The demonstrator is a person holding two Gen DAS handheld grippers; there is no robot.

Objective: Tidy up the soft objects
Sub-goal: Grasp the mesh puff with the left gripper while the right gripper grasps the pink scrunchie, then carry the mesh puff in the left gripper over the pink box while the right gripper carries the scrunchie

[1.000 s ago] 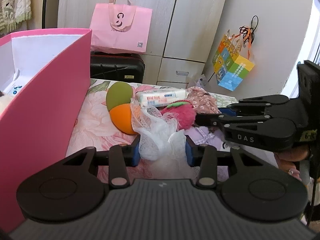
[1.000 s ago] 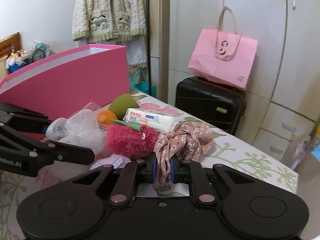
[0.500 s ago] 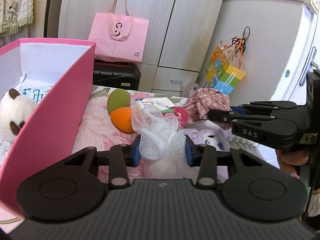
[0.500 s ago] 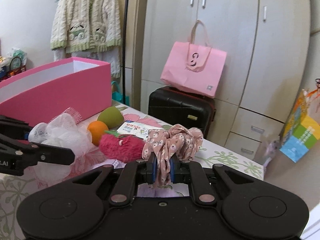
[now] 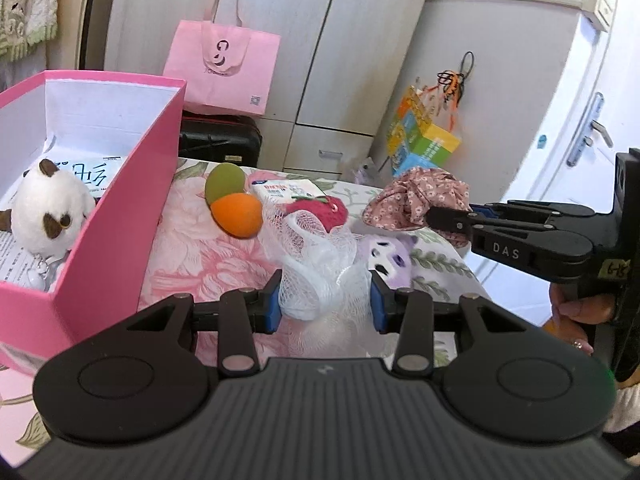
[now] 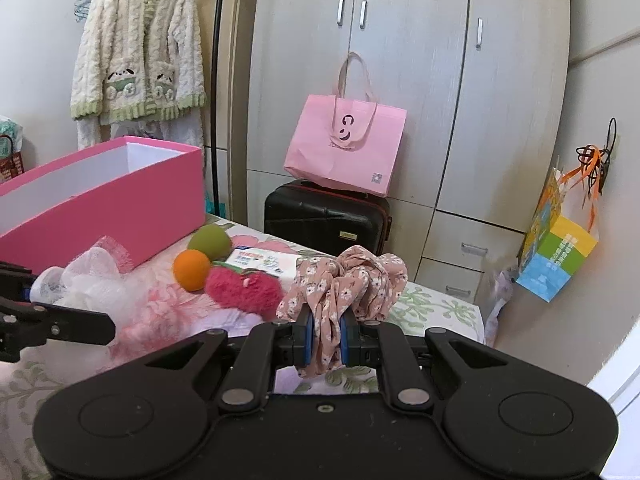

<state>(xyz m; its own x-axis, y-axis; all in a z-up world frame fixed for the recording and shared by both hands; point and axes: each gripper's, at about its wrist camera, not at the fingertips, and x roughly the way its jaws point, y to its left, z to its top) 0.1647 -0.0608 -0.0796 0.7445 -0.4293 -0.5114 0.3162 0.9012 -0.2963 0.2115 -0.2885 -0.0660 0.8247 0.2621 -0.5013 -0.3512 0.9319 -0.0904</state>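
My left gripper (image 5: 325, 305) is shut on a white mesh bath puff (image 5: 320, 264), held above the floral bed. My right gripper (image 6: 325, 334) is shut on a pink floral scrunchie (image 6: 344, 280), lifted off the bed; it also shows in the left wrist view (image 5: 416, 200). A pink box (image 5: 116, 200) stands at the left with a white plush cat (image 5: 44, 208) inside. On the bed lie a green ball (image 5: 224, 184), an orange ball (image 5: 236, 214), a red strawberry plush (image 5: 320, 208), a tissue pack (image 5: 284, 190) and a purple plush (image 5: 386, 256).
A pink tote bag (image 6: 344, 148) sits on a black suitcase (image 6: 324, 220) by the wardrobe. A colourful bag (image 6: 560, 252) hangs on the right wall. A cream cardigan (image 6: 140, 52) hangs at the back left. The bed's right edge (image 5: 472, 268) is near.
Both grippers have risen with their loads. The scrunchie has come up off the bed, and the box's inside with the plush cat has come into the left wrist view.
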